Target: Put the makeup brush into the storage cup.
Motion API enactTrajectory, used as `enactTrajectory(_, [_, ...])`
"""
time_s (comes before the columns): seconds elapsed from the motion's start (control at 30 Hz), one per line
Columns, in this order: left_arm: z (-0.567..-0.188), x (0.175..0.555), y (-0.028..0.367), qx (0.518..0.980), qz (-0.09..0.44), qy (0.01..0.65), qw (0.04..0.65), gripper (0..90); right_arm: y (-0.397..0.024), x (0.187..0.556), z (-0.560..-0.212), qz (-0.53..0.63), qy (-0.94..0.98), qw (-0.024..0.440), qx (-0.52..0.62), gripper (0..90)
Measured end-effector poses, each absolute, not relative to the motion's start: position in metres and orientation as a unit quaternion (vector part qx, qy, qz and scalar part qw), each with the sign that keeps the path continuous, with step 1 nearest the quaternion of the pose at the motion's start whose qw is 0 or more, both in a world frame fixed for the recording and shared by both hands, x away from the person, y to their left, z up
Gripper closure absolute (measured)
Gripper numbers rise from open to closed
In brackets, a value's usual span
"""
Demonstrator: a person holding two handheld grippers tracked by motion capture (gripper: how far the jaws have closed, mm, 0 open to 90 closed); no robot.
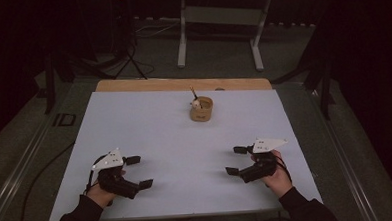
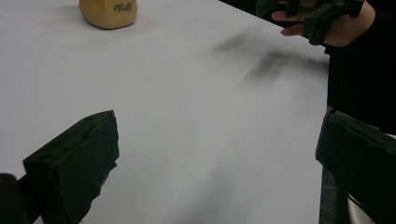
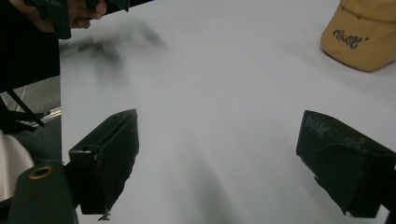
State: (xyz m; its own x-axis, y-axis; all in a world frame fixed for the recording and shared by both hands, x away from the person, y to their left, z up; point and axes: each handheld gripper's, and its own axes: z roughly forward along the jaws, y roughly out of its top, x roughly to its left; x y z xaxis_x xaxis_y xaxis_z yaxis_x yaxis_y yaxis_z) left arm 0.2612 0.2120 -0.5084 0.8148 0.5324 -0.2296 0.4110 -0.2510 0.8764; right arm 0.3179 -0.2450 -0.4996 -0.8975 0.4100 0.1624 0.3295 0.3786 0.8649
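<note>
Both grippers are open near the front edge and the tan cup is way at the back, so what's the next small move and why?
Probably bring the right gripper forward toward the tan cup. Both it and the left gripper are open, hold nothing and sit at the near edge of the white table, far from the cup. A stick-like thing stands in the cup, so approach from the side.
</note>
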Motion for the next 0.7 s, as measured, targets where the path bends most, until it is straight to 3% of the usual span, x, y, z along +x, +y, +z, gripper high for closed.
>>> enactTrajectory(0.4, [-0.51, 0.262, 0.217, 0.782, 0.067, 0.301, 0.542, 0.2, -0.255, 0.32, -0.5, 0.529, 0.82, 0.048, 0.216, 13.3])
enactTrajectory(0.7, [-0.511, 0.261, 0.215, 0.782, 0.069, 0.29, 0.548, 0.2, -0.257, 0.32, -0.506, 0.532, 0.821, 0.025, 0.204, 13.3])
